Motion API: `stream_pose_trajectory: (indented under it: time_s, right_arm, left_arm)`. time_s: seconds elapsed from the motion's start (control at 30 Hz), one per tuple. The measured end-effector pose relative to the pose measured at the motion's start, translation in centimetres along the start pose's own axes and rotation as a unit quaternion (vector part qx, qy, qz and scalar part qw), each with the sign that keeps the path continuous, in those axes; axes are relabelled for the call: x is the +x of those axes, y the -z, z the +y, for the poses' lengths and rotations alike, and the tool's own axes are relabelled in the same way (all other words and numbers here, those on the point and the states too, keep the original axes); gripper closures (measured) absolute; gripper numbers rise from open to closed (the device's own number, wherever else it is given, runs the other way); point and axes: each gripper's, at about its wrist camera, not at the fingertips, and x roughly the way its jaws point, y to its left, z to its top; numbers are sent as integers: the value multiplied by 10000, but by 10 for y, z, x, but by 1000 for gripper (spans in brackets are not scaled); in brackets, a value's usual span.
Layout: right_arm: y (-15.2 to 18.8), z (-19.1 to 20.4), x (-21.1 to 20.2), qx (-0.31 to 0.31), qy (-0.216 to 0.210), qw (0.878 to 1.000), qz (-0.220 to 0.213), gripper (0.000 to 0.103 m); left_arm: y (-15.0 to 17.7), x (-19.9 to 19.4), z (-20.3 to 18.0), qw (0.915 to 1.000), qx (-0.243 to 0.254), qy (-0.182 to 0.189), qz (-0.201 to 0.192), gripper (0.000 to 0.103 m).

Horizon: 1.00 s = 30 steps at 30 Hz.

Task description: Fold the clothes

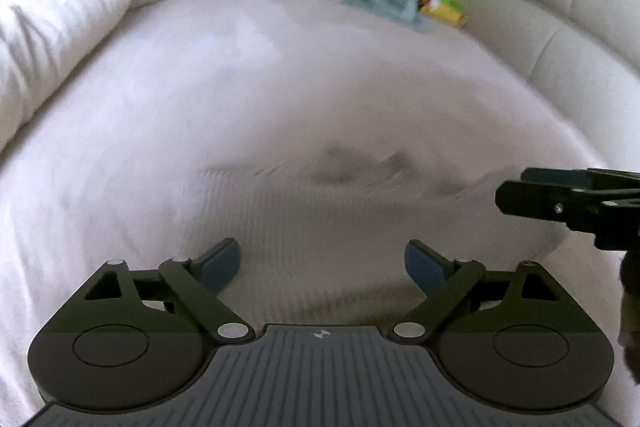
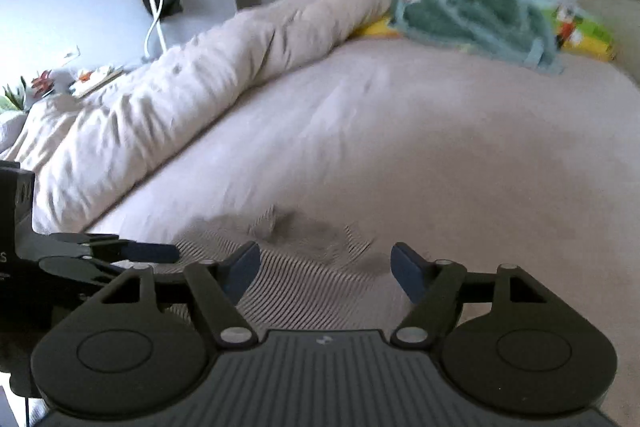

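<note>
My left gripper and right gripper hover with jaws spread over the striped shirt. Pinching blind in this blur, I risk snagging the sheet too

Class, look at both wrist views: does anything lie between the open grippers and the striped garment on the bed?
Nothing visible does. The striped garment lies flat directly ahead of the left gripper and the right gripper, both open, with only bare bed sheet around.

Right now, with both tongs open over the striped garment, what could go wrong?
1. The striped garment is bunched near its far edge, so a fold might trap wrinkles.
2. It nearly matches the bed sheet, so the left tongs may pinch sheet too.
3. The right tongs work close beside the left; they could collide.
</note>
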Motion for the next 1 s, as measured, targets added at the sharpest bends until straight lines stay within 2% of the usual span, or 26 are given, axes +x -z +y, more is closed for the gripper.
stream_pose_trajectory:
  time_s: [0.03, 0.1, 0.17, 0.23, 0.27, 0.3, 0.33, 0.43, 0.53, 0.67, 0.77, 0.87, 1.0]
  right_arm:
    - [9, -7, 13, 143, 71, 9998, 110, 30]
    - [30, -26, 32, 496, 123, 9983, 277, 31]
    - [49, -35, 33, 533, -201, 9983, -101, 29]
    - [63, -29, 31, 299, -304, 9983, -396, 18]
    - [64, -21, 32, 139, -238, 9988, -396, 14]
    - [63, -12, 38, -65, -161, 9993, -340, 3]
    - [62, -3, 43, -269, -84, 9992, -284, 0]
    - [61, 6, 51, -527, 83, 9983, -224, 0]
    - [63, -4, 46, -356, -79, 9989, -299, 0]
    - [65, -2, 47, -347, -88, 9990, -276, 0]
    - [59, 11, 54, -619, 130, 9980, -9, 0]
    - [47, 23, 62, -925, 317, 9939, 506, 0]
    - [24, 25, 26, -608, 53, 9943, 872, 0]
  left_arm:
    - [9, 2, 0, 9995, 251, -169, -78, 9]
    - [19, 6, 5, 9988, 354, -172, -291, 7]
    - [21, 8, 7, 9984, 385, -151, -375, 5]
    - [22, 9, 4, 9984, 416, -135, -370, 3]
    - [23, 8, 4, 9983, 416, -105, -385, 2]
    - [24, 8, 5, 9983, 412, -74, -397, 1]
    - [22, 10, 7, 9985, 389, -31, -392, 0]
    - [22, 12, 7, 9986, 328, 52, -405, 0]
    - [26, 15, 11, 9983, 331, 65, -472, 0]
    - [30, 12, 16, 9980, 242, 151, -561, 0]
    - [31, 11, 15, 9981, 288, 109, -542, 0]
    - [24, 5, 12, 9985, 356, 10, -408, 0]
    - [13, -31, 5, 9978, 522, -355, -213, 0]
